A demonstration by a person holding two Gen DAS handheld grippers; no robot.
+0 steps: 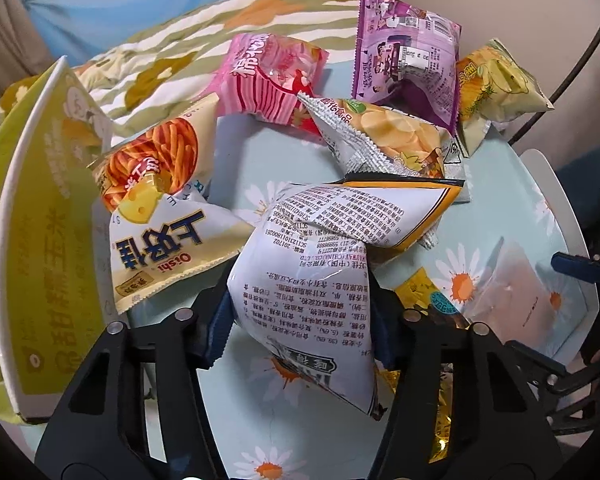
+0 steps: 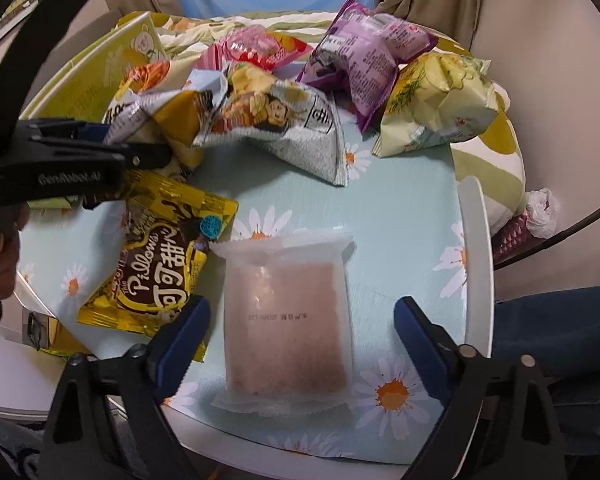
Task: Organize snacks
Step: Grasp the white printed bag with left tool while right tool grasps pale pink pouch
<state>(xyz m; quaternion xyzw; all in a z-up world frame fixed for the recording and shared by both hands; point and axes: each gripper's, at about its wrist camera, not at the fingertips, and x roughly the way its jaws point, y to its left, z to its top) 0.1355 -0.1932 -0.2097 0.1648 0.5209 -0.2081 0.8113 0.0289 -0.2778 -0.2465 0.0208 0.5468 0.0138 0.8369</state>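
Eight snack packets lie on the daisy-print worktop (image 2: 400, 208), beside one yellow box (image 1: 40, 240) at nine o'clock. The left gripper (image 1: 300, 320) pinches a white printed packet (image 1: 300, 308), hiding its front. The right gripper (image 2: 300, 344), half wide, straddles a frosted packet (image 2: 286, 320) without touching; its faint print is unreadable.

The left gripper (image 1: 300, 320) points steeply down, its blue pads (image 1: 220, 320) pinching a white bag (image 1: 300, 300). The right gripper (image 2: 300, 344) also tilts down, fingers (image 2: 184, 340) spread apart, touching nothing.
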